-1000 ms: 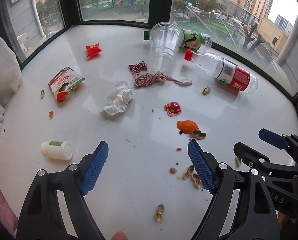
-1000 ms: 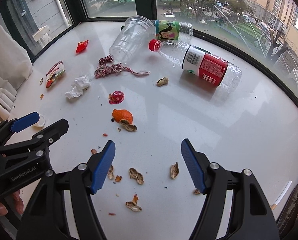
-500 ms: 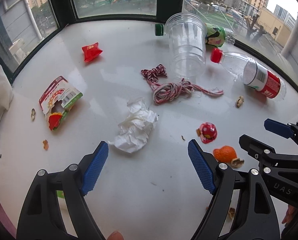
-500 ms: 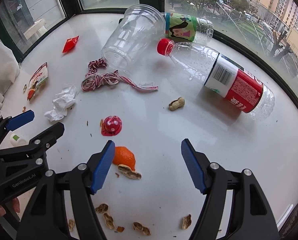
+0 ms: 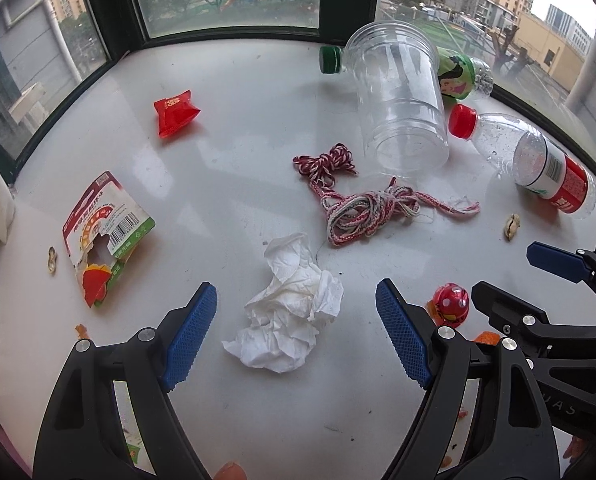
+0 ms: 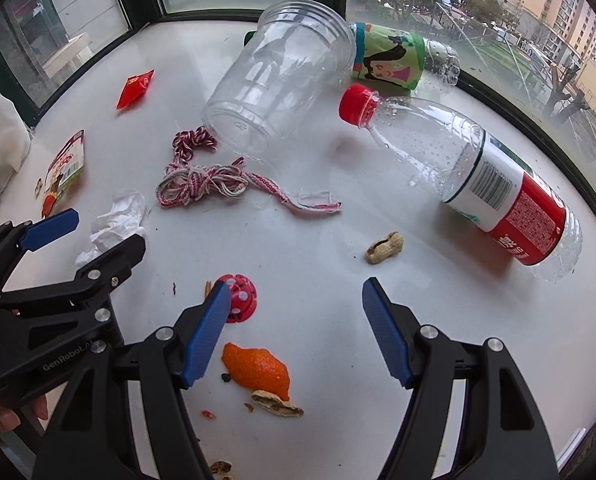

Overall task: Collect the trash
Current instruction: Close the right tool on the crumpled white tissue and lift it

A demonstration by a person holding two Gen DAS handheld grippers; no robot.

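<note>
So the trash is scattered all over a white windowsill-type ledge (image 5: 233,128) by a bay window, nothing picked up yet. Using the crumpled white tissue (image 5: 293,308) as the landmark: it sits on the ledge right in front of the left gripper (image 5: 296,330), in line with the gap between its blue pads, but the pads aren't touching it. Jaws are spread wide and empty.

Just past the tissue, toward the window, there's a tangle of red-and-white string (image 5: 362,200). Beyond that a clear plastic cup (image 5: 402,100) lies on its side, with a green-label bottle (image 5: 454,76) behind it, right up against the cup. Further right of the string is a red-cap bottle (image 5: 538,160) lying down, and a peanut shell (image 5: 512,226) near it.

Left of the tissue is a torn cardboard package (image 5: 101,232), and farther back a small red wrapper (image 5: 175,112).

Right of the tissue is a little red dotted thing (image 6: 239,296), can't tell what exactly, touching or just behind the right gripper's left pad in its own view. The right gripper (image 6: 293,332) is also released, holding nothing, hovering over bare ledge. An orange peel (image 6: 259,372) and a cracked peanut shell (image 6: 277,402) lie close beneath it, more toward its left finger.
</note>
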